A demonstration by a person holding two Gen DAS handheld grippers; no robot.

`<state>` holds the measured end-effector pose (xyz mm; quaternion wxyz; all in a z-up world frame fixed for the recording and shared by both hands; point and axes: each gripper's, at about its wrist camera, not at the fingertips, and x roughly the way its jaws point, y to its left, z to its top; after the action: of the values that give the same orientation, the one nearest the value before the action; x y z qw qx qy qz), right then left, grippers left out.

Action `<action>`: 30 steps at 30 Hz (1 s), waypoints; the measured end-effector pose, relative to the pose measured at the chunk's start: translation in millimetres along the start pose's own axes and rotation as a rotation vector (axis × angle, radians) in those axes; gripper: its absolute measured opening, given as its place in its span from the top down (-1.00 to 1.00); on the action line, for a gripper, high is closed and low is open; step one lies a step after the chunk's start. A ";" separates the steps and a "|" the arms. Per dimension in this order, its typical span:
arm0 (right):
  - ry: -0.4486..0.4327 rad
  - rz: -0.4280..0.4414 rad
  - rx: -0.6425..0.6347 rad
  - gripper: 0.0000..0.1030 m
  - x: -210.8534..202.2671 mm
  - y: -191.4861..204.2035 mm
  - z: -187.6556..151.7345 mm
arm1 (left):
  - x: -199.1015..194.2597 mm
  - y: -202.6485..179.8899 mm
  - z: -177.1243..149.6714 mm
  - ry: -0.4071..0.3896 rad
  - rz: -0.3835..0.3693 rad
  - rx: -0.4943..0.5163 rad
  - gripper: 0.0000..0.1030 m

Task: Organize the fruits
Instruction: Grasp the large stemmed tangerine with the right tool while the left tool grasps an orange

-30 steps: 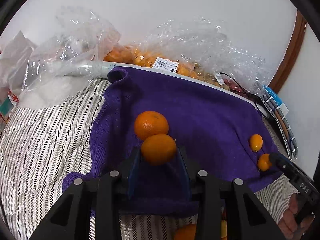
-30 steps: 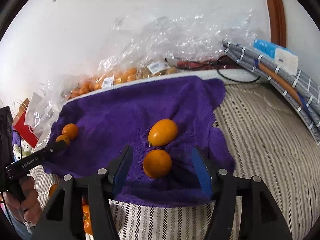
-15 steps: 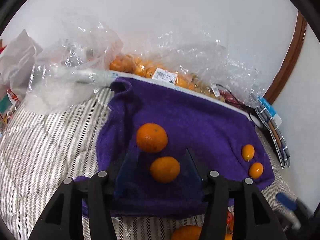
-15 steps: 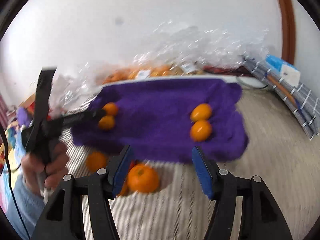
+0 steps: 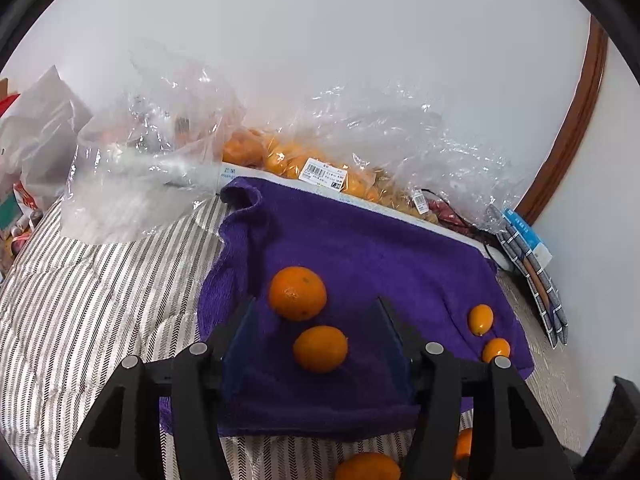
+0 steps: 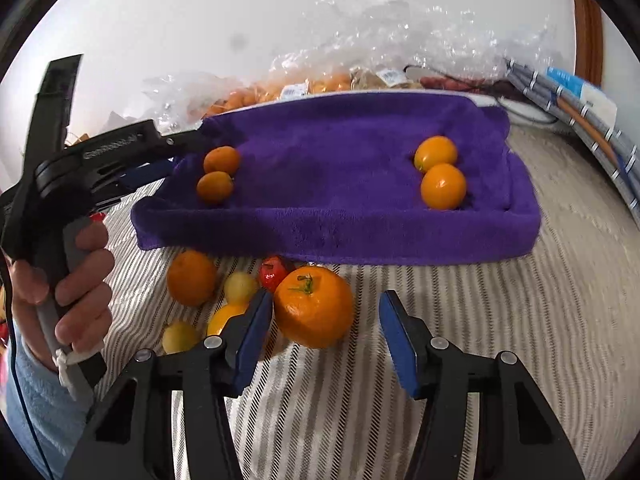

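Note:
A purple towel (image 5: pixel 360 248) lies spread on striped bedding. Two oranges (image 5: pixel 297 293) (image 5: pixel 320 349) rest on its left part and two small kumquats (image 5: pixel 480 319) on its right. My left gripper (image 5: pixel 314 304) is opening; the nearer orange lies loose between its fingers, untouched. In the right wrist view a hand holds that gripper (image 6: pixel 188 150) at the towel's left corner. My right gripper (image 6: pixel 325 308) is closing around a large stemmed orange (image 6: pixel 314 306) on the bedding. The left pad (image 6: pixel 256 320) is at its skin and the right pad stands apart.
Several loose fruits lie before the towel's front edge: an orange (image 6: pixel 191 278), yellow ones (image 6: pixel 240 286) and a red one (image 6: pixel 274 272). Clear plastic bags (image 5: pixel 280 156) of oranges line the wall behind. Folded checked cloth (image 6: pixel 580 120) lies at the right.
The left gripper let go of the orange, opened and drew back a little. The right gripper swung from the kumquats on the towel to the loose fruits in front, its jaws narrowing.

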<state>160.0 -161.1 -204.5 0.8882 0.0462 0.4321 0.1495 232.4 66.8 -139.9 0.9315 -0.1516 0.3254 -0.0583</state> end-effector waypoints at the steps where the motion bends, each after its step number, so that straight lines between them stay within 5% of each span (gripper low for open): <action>1: 0.014 0.005 0.009 0.00 3.9 -0.3 -1.2 | -0.8 0.4 0.2 -0.004 -0.002 -0.002 -0.13; 3: 0.029 0.021 0.018 0.17 9.0 -1.1 -1.8 | -1.1 0.7 0.7 -0.006 -0.007 -0.005 -0.13; 10: -0.022 0.009 0.067 0.18 -9.9 -16.7 -6.7 | -6.4 0.1 -0.3 -0.011 -0.019 0.002 -0.13; 15: -0.071 -0.080 0.075 0.18 -33.6 -40.1 -14.2 | -21.3 -14.8 -9.2 0.006 -0.066 0.076 -0.13; 21: -0.104 -0.128 0.072 0.18 -47.7 -61.2 -28.1 | -37.5 -25.3 -45.1 0.097 -0.081 0.172 -0.13; 30: -0.116 -0.054 0.006 0.18 -49.9 -51.5 -35.9 | -19.4 -28.0 -72.1 0.202 -0.077 0.205 -0.12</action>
<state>114.6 -227.0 -200.1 0.9152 0.0458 0.3814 0.1215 172.0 26.7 -173.0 0.9017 -0.0616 0.4038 -0.1417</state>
